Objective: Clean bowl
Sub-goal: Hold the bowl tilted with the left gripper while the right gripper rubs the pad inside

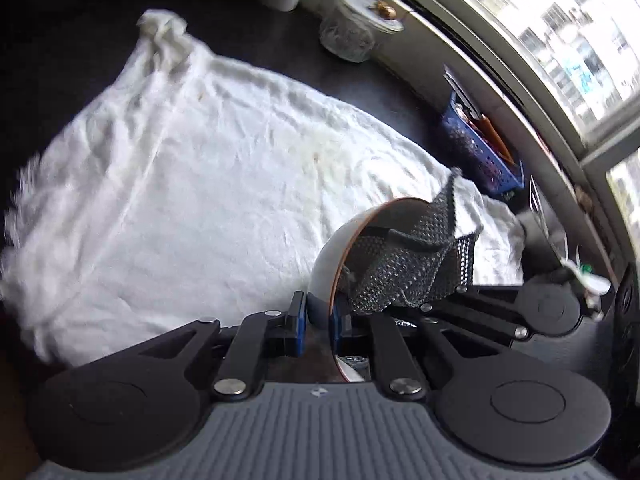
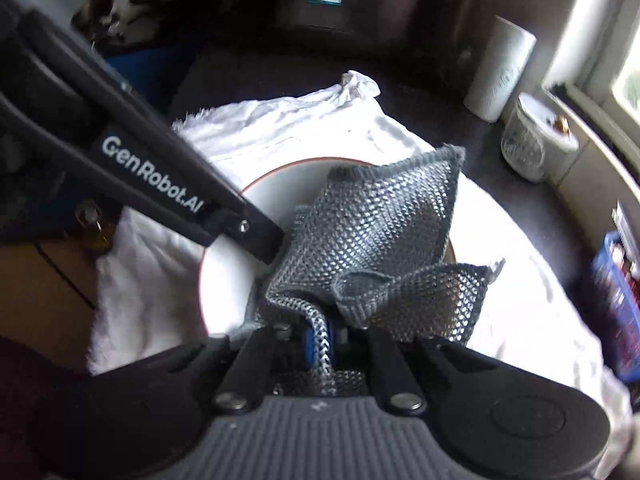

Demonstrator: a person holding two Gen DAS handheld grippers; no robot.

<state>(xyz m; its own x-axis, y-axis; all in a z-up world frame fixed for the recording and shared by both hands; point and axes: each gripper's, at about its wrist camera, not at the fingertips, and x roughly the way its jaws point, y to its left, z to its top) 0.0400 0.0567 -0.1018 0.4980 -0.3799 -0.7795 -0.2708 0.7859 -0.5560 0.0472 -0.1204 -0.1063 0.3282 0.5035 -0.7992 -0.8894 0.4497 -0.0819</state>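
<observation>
A white bowl (image 1: 332, 256) with an orange-brown rim is tipped on its side over a white towel (image 1: 180, 160). My left gripper (image 1: 318, 320) is shut on the bowl's rim, one blue pad on the outside wall and one inside. A grey mesh scrubbing cloth (image 1: 404, 268) fills the bowl's mouth. In the right wrist view my right gripper (image 2: 318, 340) is shut on a twisted fold of that cloth (image 2: 384, 232), which lies crumpled against the bowl (image 2: 228, 272). The left gripper's black finger (image 2: 260, 240) reaches in from the upper left onto the rim.
The towel (image 2: 280, 128) covers a dark counter. A lidded glass jar (image 1: 352, 28) and a paper towel roll (image 2: 500, 76) stand at the back by the window sill. A blue basket (image 1: 480, 152) sits along the right edge. A dark appliance (image 2: 352, 0) stands behind.
</observation>
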